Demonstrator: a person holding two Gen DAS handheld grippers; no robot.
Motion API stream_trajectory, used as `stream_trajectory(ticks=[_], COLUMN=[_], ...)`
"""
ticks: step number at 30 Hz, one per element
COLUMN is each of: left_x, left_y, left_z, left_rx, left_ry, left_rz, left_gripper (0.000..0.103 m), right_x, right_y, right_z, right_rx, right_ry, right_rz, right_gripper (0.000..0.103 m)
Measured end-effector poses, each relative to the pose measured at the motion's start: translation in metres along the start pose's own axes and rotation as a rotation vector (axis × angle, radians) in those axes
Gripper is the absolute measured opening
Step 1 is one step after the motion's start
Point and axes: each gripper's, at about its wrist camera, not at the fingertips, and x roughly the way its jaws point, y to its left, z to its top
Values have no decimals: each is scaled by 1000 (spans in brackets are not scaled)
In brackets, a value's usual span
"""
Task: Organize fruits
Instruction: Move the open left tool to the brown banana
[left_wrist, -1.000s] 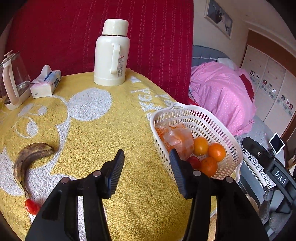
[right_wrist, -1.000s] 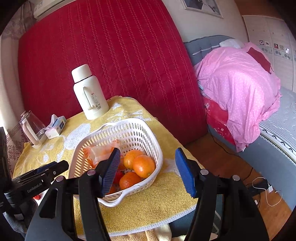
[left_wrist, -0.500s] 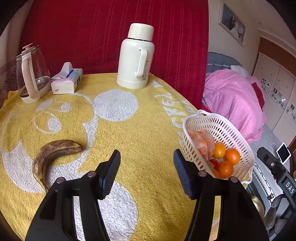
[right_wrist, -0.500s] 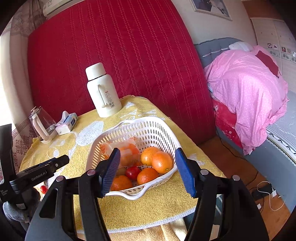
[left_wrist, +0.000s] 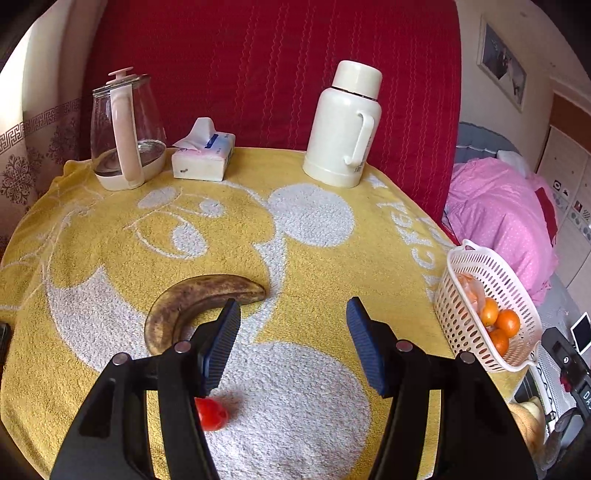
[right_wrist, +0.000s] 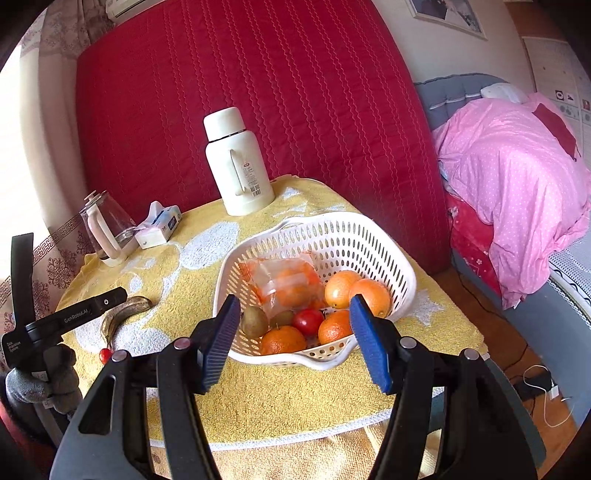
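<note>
Left wrist view puts the overripe, brown-mottled curved banana on the yellow terry towel with white cartoon print, just beyond and at about ten o'clock from my left gripper. Its jaws have just been opening and now stand apart with nothing between them, only towel showing in the gap. A small glossy red tomato lies on the towel close under the left finger, partly hidden by it. At three o'clock, by the towel's edge, sits the white perforated plastic basket with oranges inside. Further out, at twelve to one o'clock, stands the cream thermos flask with a handle; at eleven, the white tissue box and the clear glass kettle with a pale pink handle, all before a red quilted panel.

From the right wrist view, my right gripper hangs released over the near rim of the basket, grasping nothing. Inside I see oranges, a red tomato, two brown kiwis and a clear plastic bag of orange pieces. At nine o'clock the banana and the stray tomato lie beside my left gripper's black body, held in my grey-gloved hand. A pink dotted quilt covers the bed at two o'clock.
</note>
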Motion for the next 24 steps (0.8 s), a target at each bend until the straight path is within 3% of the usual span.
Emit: stream_trajectory(ticks=[10, 24], left_x=[2, 42], left_y=[44, 89], left_z=[1, -2], left_rx=[-24, -29], left_ry=[3, 99], left_rz=[84, 171], left_gripper=[64, 66], right_x=[4, 9], right_y=[20, 44], right_z=[-9, -23], right_rx=[-29, -97], right_ry=[30, 49], right_rz=[44, 63], right_gripper=[68, 69])
